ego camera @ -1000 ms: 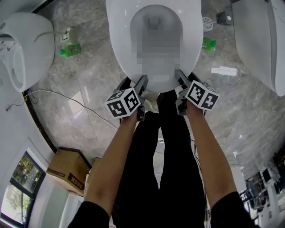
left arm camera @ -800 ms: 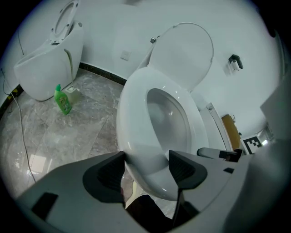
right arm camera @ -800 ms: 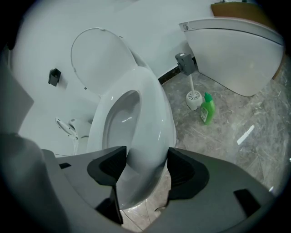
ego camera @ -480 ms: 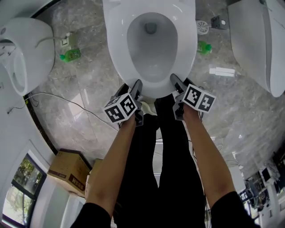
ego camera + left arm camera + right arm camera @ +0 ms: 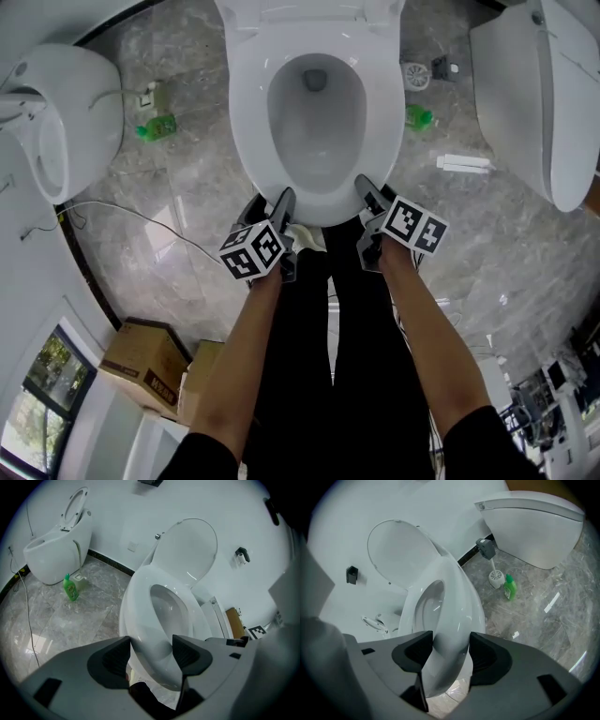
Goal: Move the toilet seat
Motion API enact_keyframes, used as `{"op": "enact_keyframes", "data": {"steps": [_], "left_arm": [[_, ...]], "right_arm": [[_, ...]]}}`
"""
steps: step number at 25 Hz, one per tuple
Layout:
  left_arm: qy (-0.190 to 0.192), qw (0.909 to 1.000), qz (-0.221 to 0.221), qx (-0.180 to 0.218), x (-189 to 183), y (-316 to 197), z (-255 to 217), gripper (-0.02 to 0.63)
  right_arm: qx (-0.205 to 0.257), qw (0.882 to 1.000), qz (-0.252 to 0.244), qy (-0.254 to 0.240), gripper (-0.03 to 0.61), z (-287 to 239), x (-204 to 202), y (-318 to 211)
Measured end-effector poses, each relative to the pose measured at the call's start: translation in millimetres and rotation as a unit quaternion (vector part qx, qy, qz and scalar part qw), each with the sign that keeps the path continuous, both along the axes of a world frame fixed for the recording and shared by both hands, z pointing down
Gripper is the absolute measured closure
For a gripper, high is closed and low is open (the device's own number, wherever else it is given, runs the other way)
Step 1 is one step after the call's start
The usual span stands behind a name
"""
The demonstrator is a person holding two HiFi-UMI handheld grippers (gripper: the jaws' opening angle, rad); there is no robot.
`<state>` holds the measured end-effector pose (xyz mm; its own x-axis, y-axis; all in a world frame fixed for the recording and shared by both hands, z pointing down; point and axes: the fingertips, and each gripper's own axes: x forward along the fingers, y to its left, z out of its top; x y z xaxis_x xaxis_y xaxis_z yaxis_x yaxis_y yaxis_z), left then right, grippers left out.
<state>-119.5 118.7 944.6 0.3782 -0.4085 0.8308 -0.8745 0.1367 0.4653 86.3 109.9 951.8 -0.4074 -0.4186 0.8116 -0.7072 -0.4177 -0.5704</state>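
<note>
1. While the person stands at the front of the bowl [image 5: 315, 131], each hand-held gripper is clamped on the front edge of the toilet seat [image 5: 246, 122]. The left hand-held gripper [image 5: 151, 654] grips left of centre and the right hand-held gripper [image 5: 449, 652] grips right of centre.
2. The left jaws have just been opening slightly and the right jaws have just been closing. In both gripper views the white rim fills the gap, and the pads [image 5: 487, 657] bear on it from either side.
3. The toilet seat sits low over the bowl with its front edge between the jaws. Whether that edge has parted from the bowl rim cannot be told.
4. Step in hand, as judged: raise the front edge so the ring swings on its rear hinge.
   - Lift both hands at an equal rate so the ring does not twist.
   - Let the wrists follow the arc instead of pulling straight up.
   - The smooth plastic looks slippery, so firm up the left grip before lifting further.
5. The lid [image 5: 187, 550] stands upright against the wall [image 5: 117, 517]. Bring the seat up to it gently.
6. On the floor [image 5: 70, 620], a green bottle [image 5: 70, 587], a toilet brush [image 5: 493, 576] and a neighbouring toilet [image 5: 56, 555] stand well apart from the likely swing path.
</note>
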Motion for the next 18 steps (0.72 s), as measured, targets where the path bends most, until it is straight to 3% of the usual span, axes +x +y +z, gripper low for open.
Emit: {"op": "enact_keyframes", "data": {"steps": [13,18], "left_arm": [[0.02,0.9997,-0.006,0.016,1,-13,-50,0.324],[0.045,0.9984,-0.034,0.003,3,-14,-56,0.314]], "right_arm": [[-0.012,0.999,0.026,-0.019,0.331,-49,2,-12],[-0.013,0.999,0.043,-0.021,0.338,-59,5,-15]]}}
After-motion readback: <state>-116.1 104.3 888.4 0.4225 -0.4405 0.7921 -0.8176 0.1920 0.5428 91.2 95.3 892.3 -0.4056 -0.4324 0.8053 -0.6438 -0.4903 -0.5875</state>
